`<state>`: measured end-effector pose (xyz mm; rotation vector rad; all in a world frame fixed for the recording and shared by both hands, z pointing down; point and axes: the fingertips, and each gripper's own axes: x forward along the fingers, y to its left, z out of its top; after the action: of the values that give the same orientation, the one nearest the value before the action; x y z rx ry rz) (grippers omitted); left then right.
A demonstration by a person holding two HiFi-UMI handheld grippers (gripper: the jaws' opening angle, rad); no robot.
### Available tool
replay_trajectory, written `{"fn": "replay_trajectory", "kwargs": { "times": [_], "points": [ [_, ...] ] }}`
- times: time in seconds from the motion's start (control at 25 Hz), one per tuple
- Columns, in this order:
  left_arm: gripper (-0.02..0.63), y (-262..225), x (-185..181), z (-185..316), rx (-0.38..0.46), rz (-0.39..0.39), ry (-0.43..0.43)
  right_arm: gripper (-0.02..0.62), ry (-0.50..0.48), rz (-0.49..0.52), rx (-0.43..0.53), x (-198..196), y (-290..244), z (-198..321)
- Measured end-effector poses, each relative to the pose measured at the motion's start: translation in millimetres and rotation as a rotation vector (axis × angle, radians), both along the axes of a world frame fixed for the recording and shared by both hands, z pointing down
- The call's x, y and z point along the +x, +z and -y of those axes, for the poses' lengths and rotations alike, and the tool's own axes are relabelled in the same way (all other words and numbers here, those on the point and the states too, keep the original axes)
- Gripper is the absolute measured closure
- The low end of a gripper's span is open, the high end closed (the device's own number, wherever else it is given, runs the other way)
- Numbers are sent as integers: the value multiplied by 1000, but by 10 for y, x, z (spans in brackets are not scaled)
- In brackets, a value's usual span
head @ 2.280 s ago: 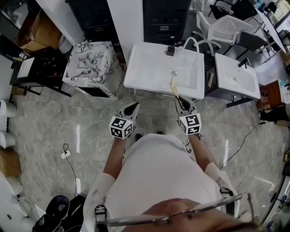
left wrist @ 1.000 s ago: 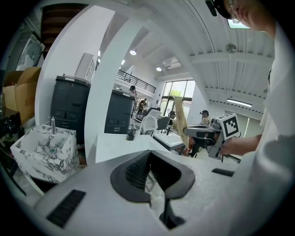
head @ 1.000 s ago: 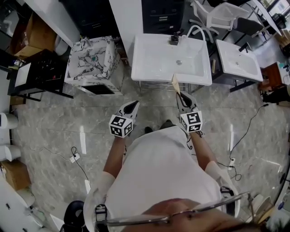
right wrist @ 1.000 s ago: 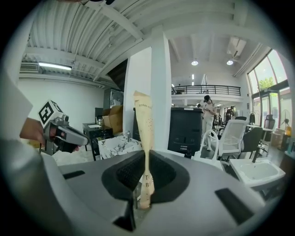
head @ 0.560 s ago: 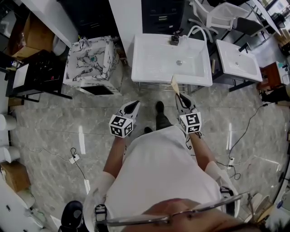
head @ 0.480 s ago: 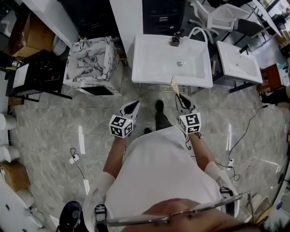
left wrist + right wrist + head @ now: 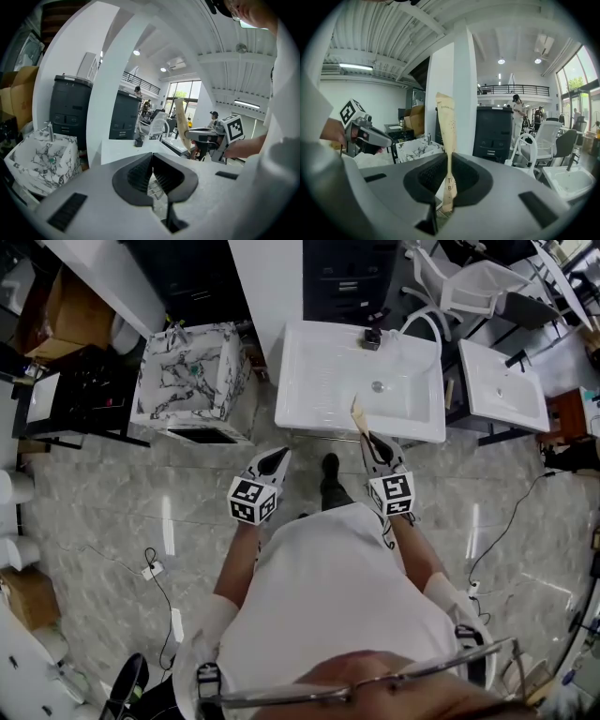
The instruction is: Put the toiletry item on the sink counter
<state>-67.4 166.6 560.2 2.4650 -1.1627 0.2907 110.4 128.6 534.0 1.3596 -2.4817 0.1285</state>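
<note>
The right gripper (image 7: 372,441) pinches a thin tan packet (image 7: 357,416) upright in its jaws — facing the white sink counter (image 7: 314,390); the left gripper (image 7: 278,456) has jaws closed, empty.

Head view: from above the person (image 7: 319,596), facing steeply down; floor (image 7: 112,512) and white sink (image 7: 328,381) lie well below. Left gripper view rides the left hand-held gripper (image 7: 152,159), near-level, jaws close up. Right gripper view sits likewise on the right hand-held gripper (image 7: 450,161). All three share the marbled sink (image 7: 220,371); each gripper view catches the opposite hand-held gripper.
</note>
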Motion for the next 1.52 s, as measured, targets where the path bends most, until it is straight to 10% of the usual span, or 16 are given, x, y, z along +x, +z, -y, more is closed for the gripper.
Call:
{"fn": "replay_trajectory", "kwargs": {
  "times": [1.52],
  "points": [
    [601, 86, 534, 2545, -105, -39, -166, 561, -164, 49, -145, 379, 437, 2830]
  ]
}}
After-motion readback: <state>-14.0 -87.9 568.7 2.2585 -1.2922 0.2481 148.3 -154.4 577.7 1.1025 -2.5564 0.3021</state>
